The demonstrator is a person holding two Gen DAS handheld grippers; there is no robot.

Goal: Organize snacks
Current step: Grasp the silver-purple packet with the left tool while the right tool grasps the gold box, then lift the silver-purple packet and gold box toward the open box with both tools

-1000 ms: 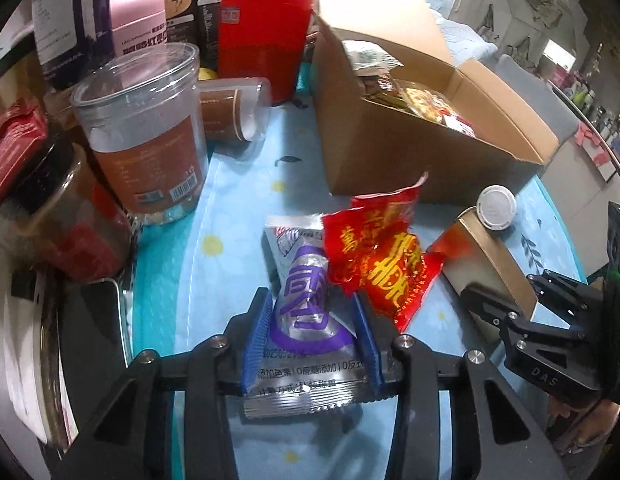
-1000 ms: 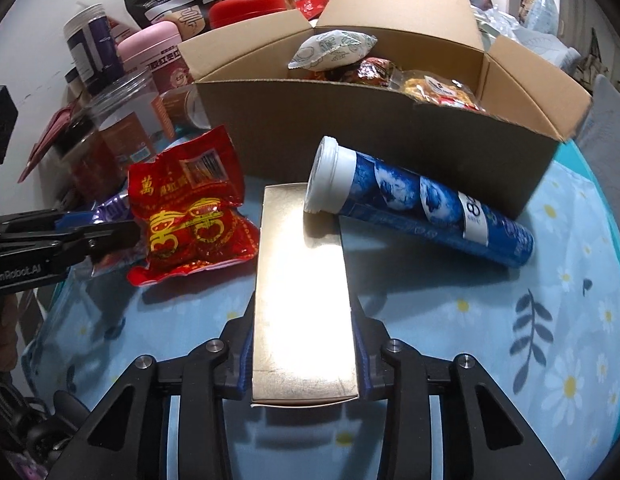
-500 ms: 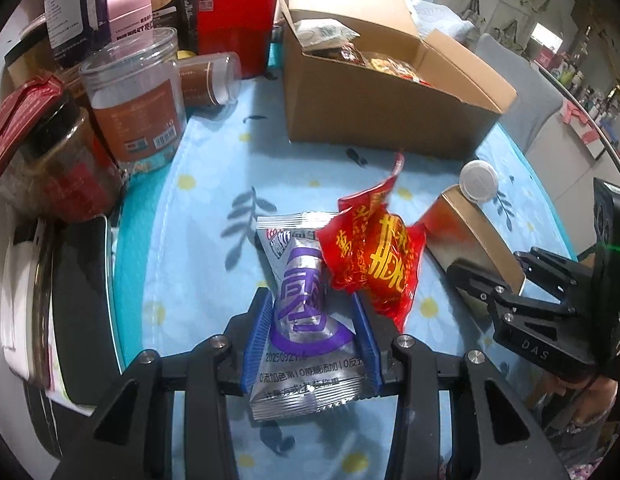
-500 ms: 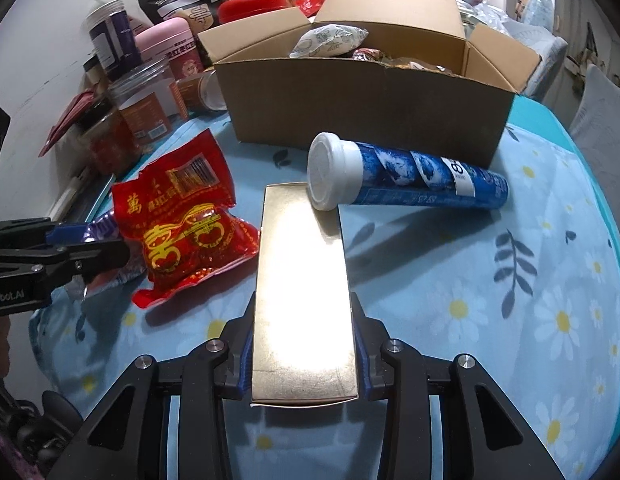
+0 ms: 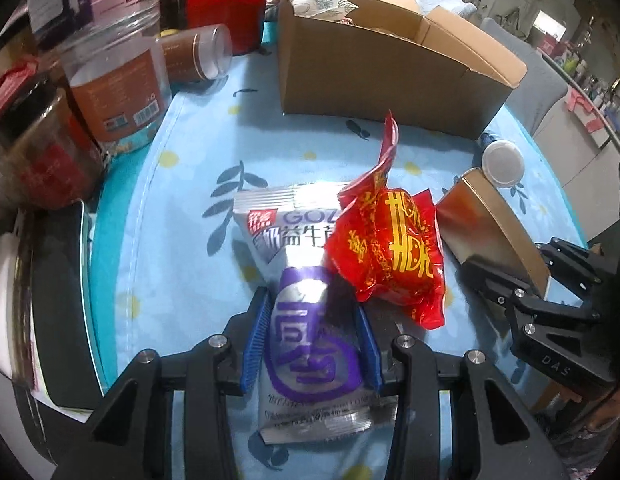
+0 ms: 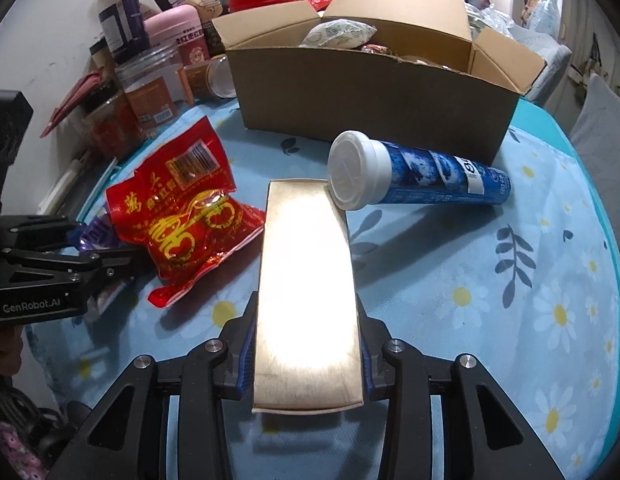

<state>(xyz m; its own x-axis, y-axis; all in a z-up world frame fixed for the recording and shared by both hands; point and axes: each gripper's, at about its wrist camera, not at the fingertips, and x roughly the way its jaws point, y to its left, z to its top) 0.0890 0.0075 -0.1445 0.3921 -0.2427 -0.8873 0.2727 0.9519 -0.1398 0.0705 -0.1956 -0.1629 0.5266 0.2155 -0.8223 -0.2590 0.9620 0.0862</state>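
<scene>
Left wrist view
My left tongs (image 5: 312,338): closed on 1 silver-and-purple snack packet (image 5: 306,320), blue pads pressing its 2 sides; its far end rests on the blue flowered tablecloth (image 5: 182,216).
Red packet (image 5: 390,248): 1, crumpled, touching the right edge of the silver packet.
Gold box (image 5: 494,224): 1, to the right, held in my right tongs (image 5: 506,280).
White cap (image 5: 503,158): 1 tube end, at the far end of the gold box.
Cardboard box (image 5: 374,76): 1, open, at the back, snacks inside.
Jars: 2 clear ones on the left, 1 upright (image 5: 118,80), 1 on its side (image 5: 194,54); 1 dark jar (image 5: 34,148) nearer me.
Change: compared with 1 second ago, the cardboard box and jars sit further off and more tablecloth shows; my grip is the same.

Right wrist view
My right tongs (image 6: 308,348): clamped on the 2 long sides of 1 gold box (image 6: 308,280), which points toward the cardboard box (image 6: 370,96).
Blue tube (image 6: 418,178): 1, lying flat, white cap touching the gold box's far right corner, just in front of the cardboard box.
Red packet (image 6: 186,208): 1, left of the gold box.
My left tongs (image 6: 98,256): at the left edge, purple packet between them.
Change: the tube's cap now sits at the gold box's corner rather than over its end.
</scene>
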